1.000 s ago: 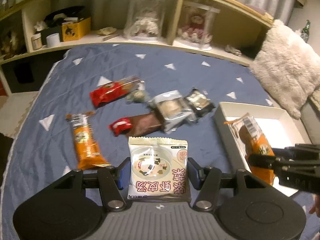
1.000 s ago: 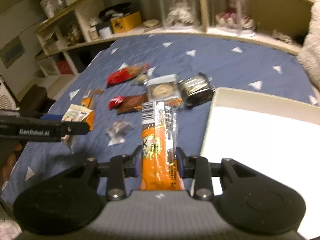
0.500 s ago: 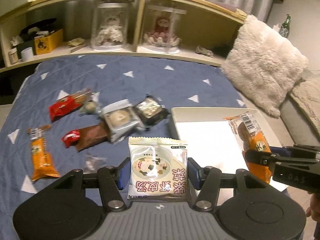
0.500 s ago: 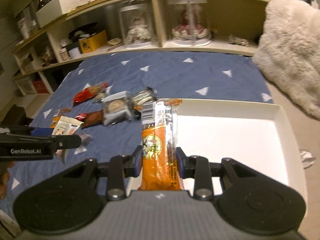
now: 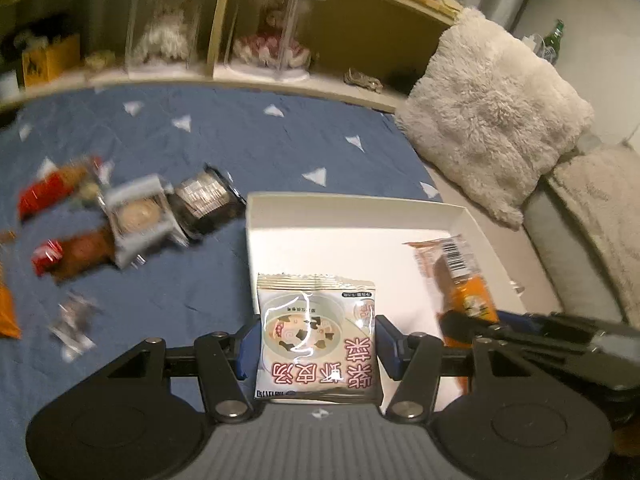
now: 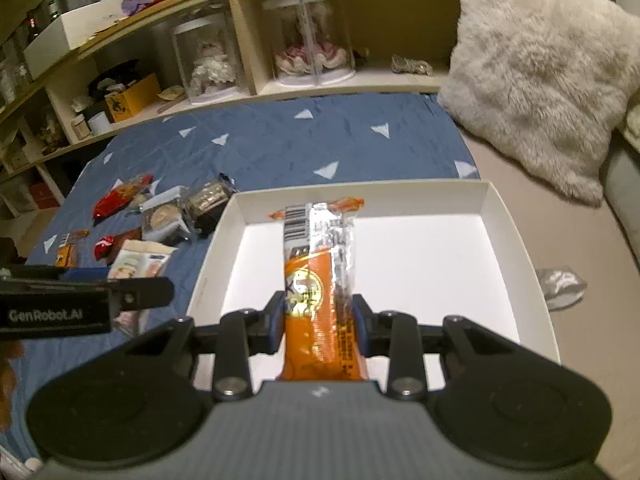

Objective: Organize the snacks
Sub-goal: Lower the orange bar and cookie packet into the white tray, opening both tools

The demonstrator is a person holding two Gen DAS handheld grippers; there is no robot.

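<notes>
Both grippers [image 5: 318,350] [image 6: 318,322] level over tray [image 6: 520,240]

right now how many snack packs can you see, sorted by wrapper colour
orange: 2 (held bar, loose bar)
red: 2 (red pack, red-brown pack)
clear: 2 (round cake pack, crumpled wrapper)
black: 1 (black pack)
white: 1 (soup packet)
total: 8; a small blurred bit beside the red pack is uncounted

Box [image 6: 504,216] near the bed's [image 6: 280,148] right edge, loose snack packets [image 6: 168,216] on the bed to its left, pillow [image 6: 536,72] behind it
</notes>
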